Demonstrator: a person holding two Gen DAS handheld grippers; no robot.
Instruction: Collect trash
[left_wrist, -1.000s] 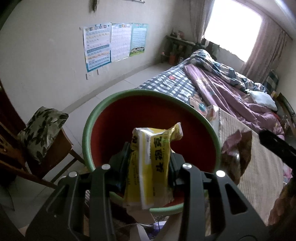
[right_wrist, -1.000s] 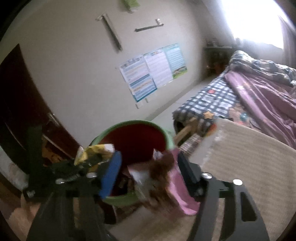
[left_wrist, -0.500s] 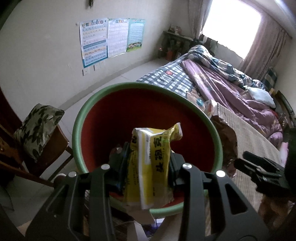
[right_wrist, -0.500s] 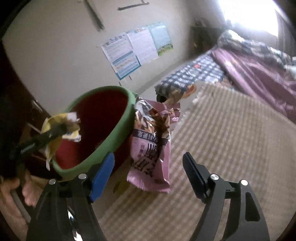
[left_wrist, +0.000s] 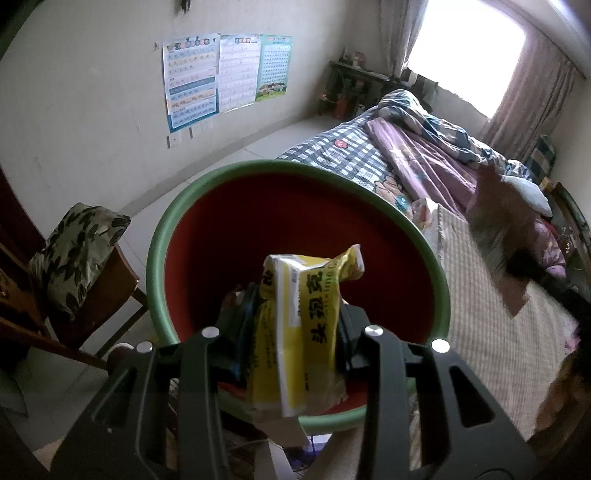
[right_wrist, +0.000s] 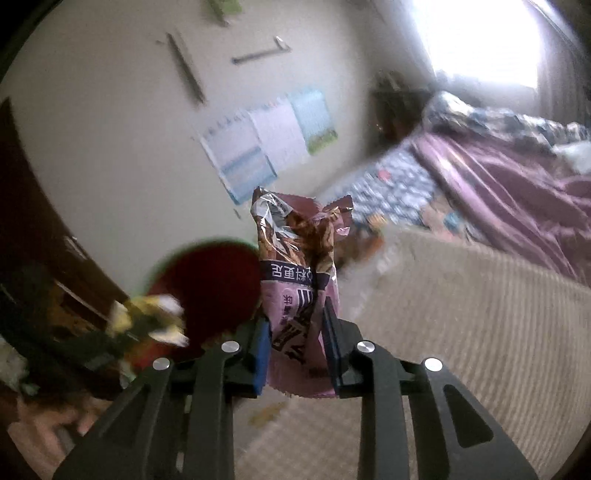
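My left gripper (left_wrist: 295, 317) is shut on a yellow and white packet (left_wrist: 306, 317), held over the near edge of a bin with a green rim (left_wrist: 258, 168) and red inside. My right gripper (right_wrist: 295, 332) is shut on a pink and brown snack bag (right_wrist: 299, 280), lifted above the striped mat, right of the bin (right_wrist: 210, 284). The snack bag shows as a brown blur in the left wrist view (left_wrist: 498, 236). The yellow packet shows blurred in the right wrist view (right_wrist: 155, 317).
A wooden chair with a leaf-print cushion (left_wrist: 77, 251) stands left of the bin. A bed with purple and checked bedding (left_wrist: 413, 162) lies behind. A beige striped mat (right_wrist: 461, 314) covers the surface at the right. Posters (left_wrist: 221, 74) hang on the wall.
My right gripper was open by the snack bag lying against the bin; it has shut on the bag and lifted it. The left gripper still holds the yellow packet over the bin.
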